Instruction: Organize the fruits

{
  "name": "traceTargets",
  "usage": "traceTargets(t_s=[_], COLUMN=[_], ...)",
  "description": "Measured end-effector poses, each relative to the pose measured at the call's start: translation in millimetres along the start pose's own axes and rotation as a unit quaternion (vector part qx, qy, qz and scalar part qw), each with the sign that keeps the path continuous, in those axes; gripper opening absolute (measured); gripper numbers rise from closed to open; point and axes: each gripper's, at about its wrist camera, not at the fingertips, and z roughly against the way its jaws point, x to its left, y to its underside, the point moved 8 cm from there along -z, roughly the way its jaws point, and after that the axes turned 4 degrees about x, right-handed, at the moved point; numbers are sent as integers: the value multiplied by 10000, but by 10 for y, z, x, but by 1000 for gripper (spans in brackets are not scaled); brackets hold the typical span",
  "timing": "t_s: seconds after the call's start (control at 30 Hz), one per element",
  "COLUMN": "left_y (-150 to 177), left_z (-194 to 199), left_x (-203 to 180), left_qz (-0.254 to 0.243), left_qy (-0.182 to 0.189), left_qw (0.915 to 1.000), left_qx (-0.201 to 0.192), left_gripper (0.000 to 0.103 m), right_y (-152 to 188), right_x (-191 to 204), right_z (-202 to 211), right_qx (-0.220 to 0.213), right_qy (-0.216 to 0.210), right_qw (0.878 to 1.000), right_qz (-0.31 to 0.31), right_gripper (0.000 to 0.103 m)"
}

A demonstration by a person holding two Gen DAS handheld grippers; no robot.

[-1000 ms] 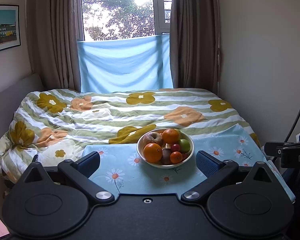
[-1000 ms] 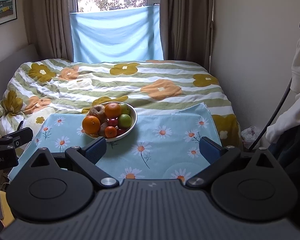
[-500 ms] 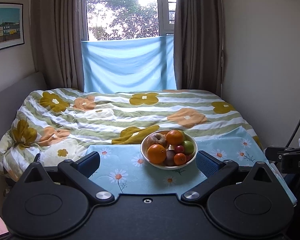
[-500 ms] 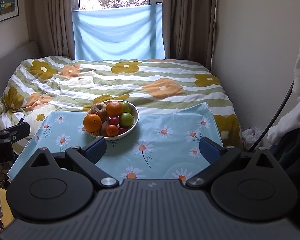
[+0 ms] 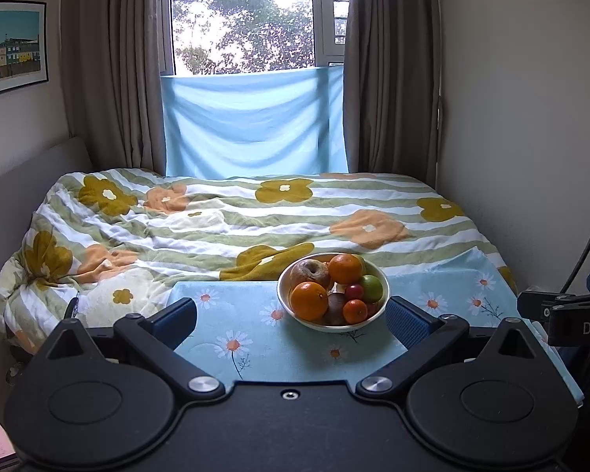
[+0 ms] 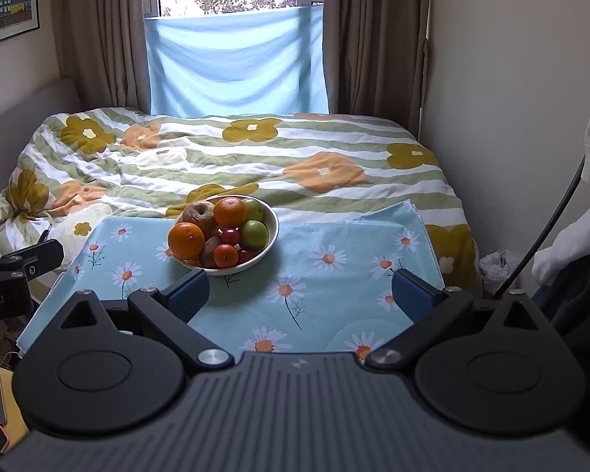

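A white bowl (image 5: 367, 319) (image 6: 272, 225) heaped with fruit stands on a light-blue daisy-print cloth (image 5: 247, 338) (image 6: 334, 275). In it lie a large orange (image 5: 308, 301) (image 6: 186, 240), a second orange (image 5: 345, 268) (image 6: 229, 212), a green apple (image 5: 371, 288) (image 6: 253, 234), a small tangerine (image 5: 354, 310) (image 6: 225, 255), a brownish apple (image 5: 308, 272) (image 6: 199, 212) and small red fruit. My left gripper (image 5: 291, 316) is open, its fingers short of the bowl, which sits just inside the right finger. My right gripper (image 6: 301, 293) is open too, with the bowl just beyond its left finger (image 6: 188, 295).
The cloth covers a table at the foot of a bed with a flowered striped duvet (image 5: 216, 220). The other gripper's body shows at the right edge (image 5: 562, 314) and the left edge (image 6: 8, 279). A person's white sleeve (image 6: 570, 244) and a cable hang at right.
Both cameras have tilted up and shifted slightly, so the bowl sits lower and further right in each view. Both grippers stay open, and the fruit has not moved.
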Motion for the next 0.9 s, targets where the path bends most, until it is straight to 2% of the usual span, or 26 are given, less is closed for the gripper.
traceTargets(t_s=[0.4, 0.73, 0.9], left_y=[-1, -13, -9], left_z=[-36, -11, -5], left_x=[47, 33, 52], left_qz=[84, -190, -173], left_qy=[46, -87, -18], left_qw=[9999, 9998, 9998], left_qx=[64, -67, -89], left_gripper=[103, 103, 103], right_y=[-19, -50, -51], right_x=[73, 99, 97], right_z=[7, 10, 8], right_qx=[-17, -34, -29], right_qy=[-20, -49, -49], right_qw=[10000, 10000, 10000], right_qz=[7, -34, -31], right_gripper=[103, 103, 103])
